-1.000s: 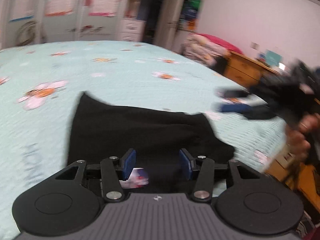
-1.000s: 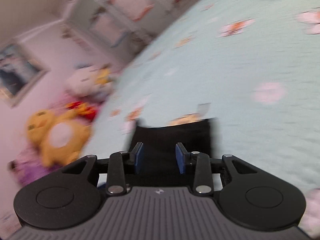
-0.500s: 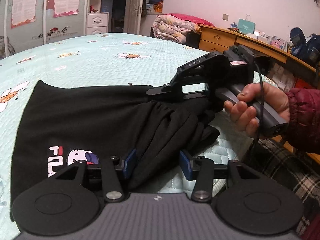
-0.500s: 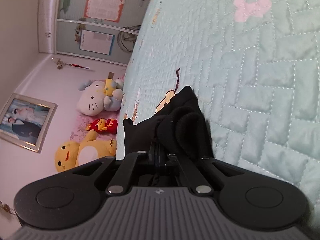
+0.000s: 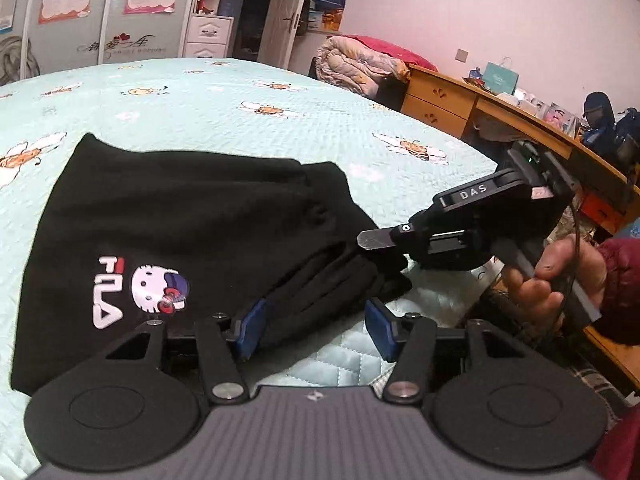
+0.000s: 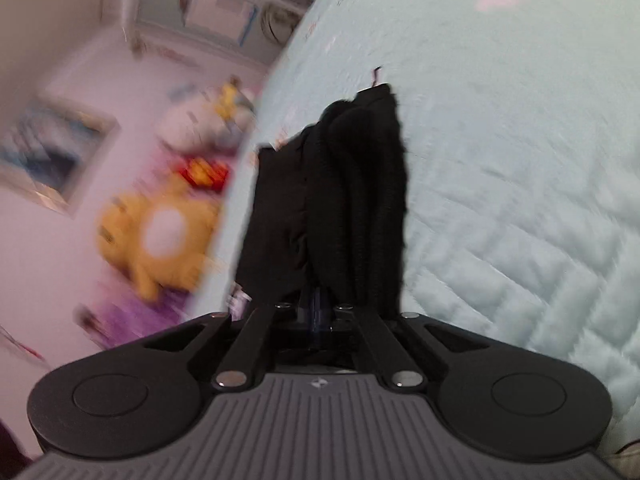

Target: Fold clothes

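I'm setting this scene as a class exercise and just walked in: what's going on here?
A person is folding a black garment on a bed with a pale green quilt, a handheld gripper in each hand. The right gripper is shut on a bunched edge of the cloth. The left gripper is open, its blue fingers either side of the cloth's near corner, not yet pinching it.

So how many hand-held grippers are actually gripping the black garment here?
1. The right hand-held gripper is shut on the black garment at its bunched edge. The left hand-held gripper is open, fabric lying between its blue pads.
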Action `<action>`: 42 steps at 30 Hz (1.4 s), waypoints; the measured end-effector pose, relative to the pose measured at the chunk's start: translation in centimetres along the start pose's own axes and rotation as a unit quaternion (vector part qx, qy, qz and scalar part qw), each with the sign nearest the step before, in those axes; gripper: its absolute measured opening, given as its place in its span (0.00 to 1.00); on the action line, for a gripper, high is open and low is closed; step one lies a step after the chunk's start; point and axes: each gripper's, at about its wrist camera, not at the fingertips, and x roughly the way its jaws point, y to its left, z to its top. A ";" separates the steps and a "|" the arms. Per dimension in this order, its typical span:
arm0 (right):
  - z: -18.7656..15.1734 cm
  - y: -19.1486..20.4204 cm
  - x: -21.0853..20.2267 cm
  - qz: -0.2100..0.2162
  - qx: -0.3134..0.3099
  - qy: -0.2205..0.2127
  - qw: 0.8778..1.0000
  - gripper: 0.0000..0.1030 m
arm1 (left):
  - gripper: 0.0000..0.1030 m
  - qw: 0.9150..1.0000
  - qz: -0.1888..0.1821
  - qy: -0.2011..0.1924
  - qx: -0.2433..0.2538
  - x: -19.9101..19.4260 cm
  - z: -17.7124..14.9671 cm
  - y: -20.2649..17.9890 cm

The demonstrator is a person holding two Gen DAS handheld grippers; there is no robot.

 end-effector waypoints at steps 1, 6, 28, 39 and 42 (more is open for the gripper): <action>0.0 0.0 -0.1 0.002 0.002 -0.004 1.000 0.00 | 0.56 1.000 -0.003 -0.002 -0.014 -0.2 0.2 0.4; 0.7 2.2 -0.8 -0.002 -0.020 0.006 1.000 0.07 | 0.56 0.996 -0.018 -0.012 -0.082 -1.2 1.1 2.6; 4.5 -0.7 6.4 0.025 0.079 -0.116 0.990 0.00 | 0.44 0.950 0.034 -0.021 -0.310 9.7 7.2 23.2; 4.2 1.4 4.8 -0.029 0.047 -0.123 0.991 0.01 | 0.60 0.961 0.121 0.038 -0.247 10.1 9.6 22.2; 4.3 1.2 5.0 -0.053 0.036 -0.109 0.992 0.00 | 0.60 0.963 0.129 0.030 -0.235 8.9 9.6 21.1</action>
